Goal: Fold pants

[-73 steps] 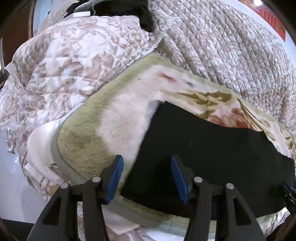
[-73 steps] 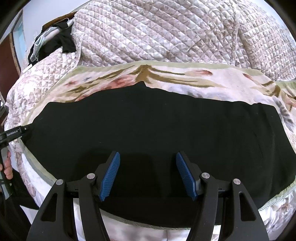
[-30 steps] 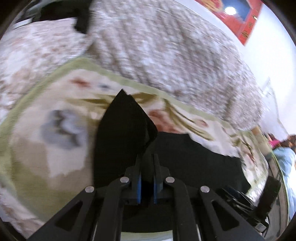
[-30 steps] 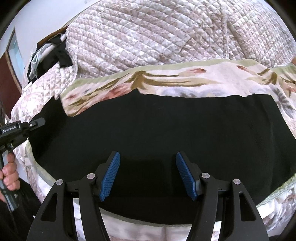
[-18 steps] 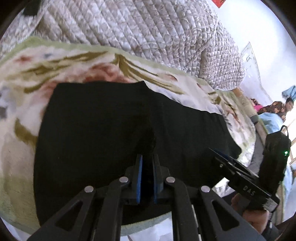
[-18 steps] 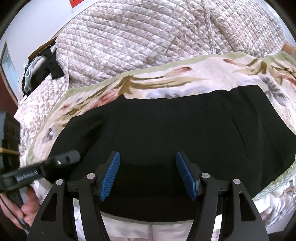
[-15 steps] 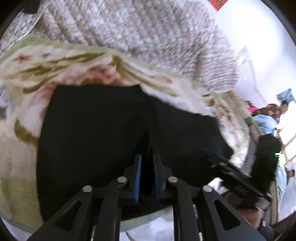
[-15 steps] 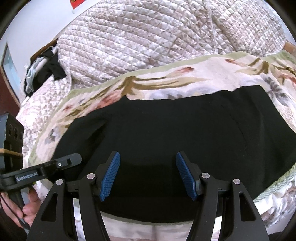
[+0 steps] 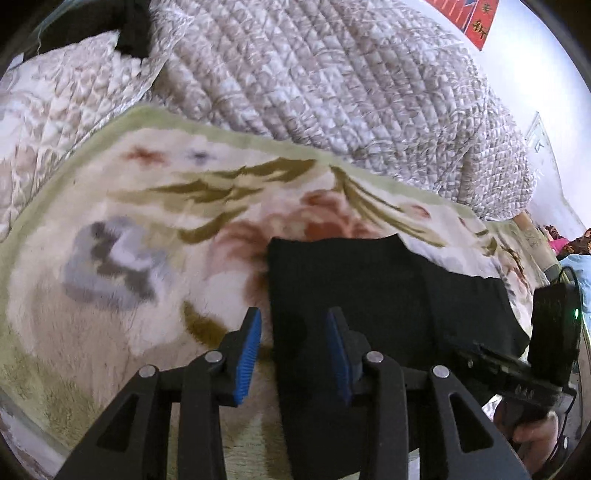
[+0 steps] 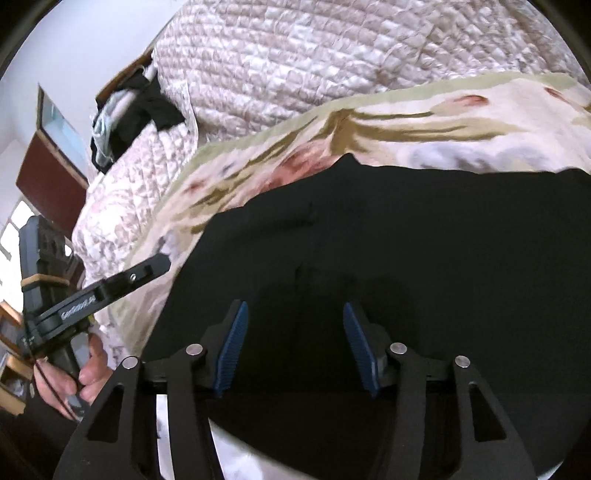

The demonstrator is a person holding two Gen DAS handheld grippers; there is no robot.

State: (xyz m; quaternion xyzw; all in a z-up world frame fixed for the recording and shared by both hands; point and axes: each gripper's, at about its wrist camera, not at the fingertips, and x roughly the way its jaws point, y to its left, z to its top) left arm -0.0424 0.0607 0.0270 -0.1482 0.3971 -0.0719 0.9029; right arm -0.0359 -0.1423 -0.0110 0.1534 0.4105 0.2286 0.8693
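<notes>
The black pants (image 9: 369, 295) lie folded on a floral fleece blanket (image 9: 129, 258), with the folded-over layer's left edge running straight down the left wrist view. My left gripper (image 9: 293, 332) is open and empty, its blue pads astride that left edge. In the right wrist view the pants (image 10: 406, 240) fill the middle. My right gripper (image 10: 295, 332) is open and empty, low over the black cloth. The left gripper also shows in the right wrist view (image 10: 110, 288), held in a hand at the left.
A quilted beige bedspread (image 9: 332, 81) rises behind the blanket. Dark clothes (image 10: 136, 103) lie piled at the far left of the bed. The right gripper's body (image 9: 517, 369) sits at the pants' right end. A red poster (image 9: 476, 18) hangs on the wall.
My left gripper carried the pants' left end over to the right, folding them, then opened and let go. The right gripper stayed open over the cloth.
</notes>
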